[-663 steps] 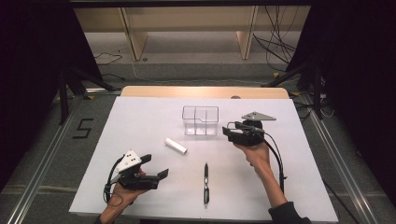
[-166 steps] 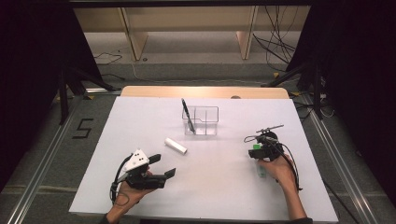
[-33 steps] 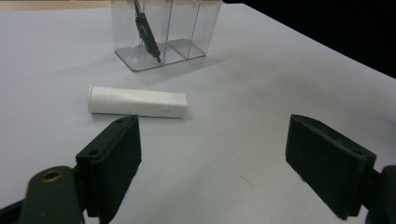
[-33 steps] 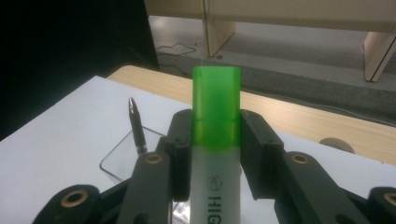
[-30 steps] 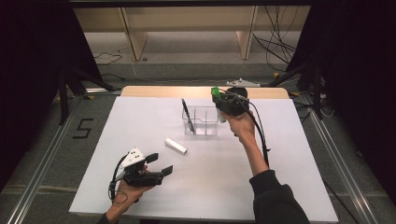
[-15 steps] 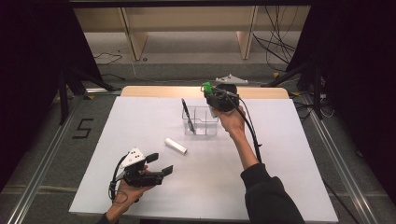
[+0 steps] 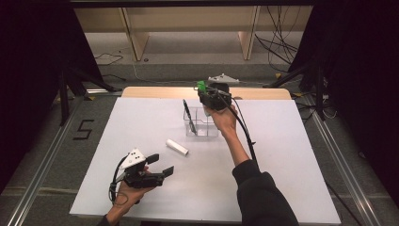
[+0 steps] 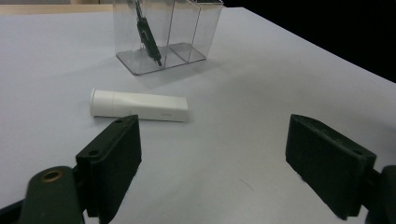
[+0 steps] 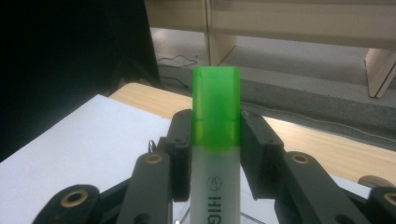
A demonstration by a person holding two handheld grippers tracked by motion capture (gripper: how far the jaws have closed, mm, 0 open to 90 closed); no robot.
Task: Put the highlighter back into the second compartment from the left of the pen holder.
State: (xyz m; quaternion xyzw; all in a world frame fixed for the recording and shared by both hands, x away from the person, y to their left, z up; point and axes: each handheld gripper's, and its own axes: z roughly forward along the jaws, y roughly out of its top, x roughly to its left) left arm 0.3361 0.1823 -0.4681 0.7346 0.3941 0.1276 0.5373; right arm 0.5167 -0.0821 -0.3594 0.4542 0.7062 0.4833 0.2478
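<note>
Right tongs (image 7: 203,92) clamp a green-capped highlighter (image 9: 216,140), held up over the far side of the clear organizer (image 7: 202,123), cap away from the hand. Risk: it sits nearly level, not yet tipped upright, so a release now could bounce it off the organizer's rim or a divider and onto the tabletop (image 7: 282,155); a low approach could also shove the light organizer over. Organizer contents: black pen (image 7: 188,115) leaning in the left compartment, other compartments look empty. White tube (image 7: 177,147) lies just near-left of the organizer. Left tongs (image 7: 160,165) wide, empty, further near-left.
</note>
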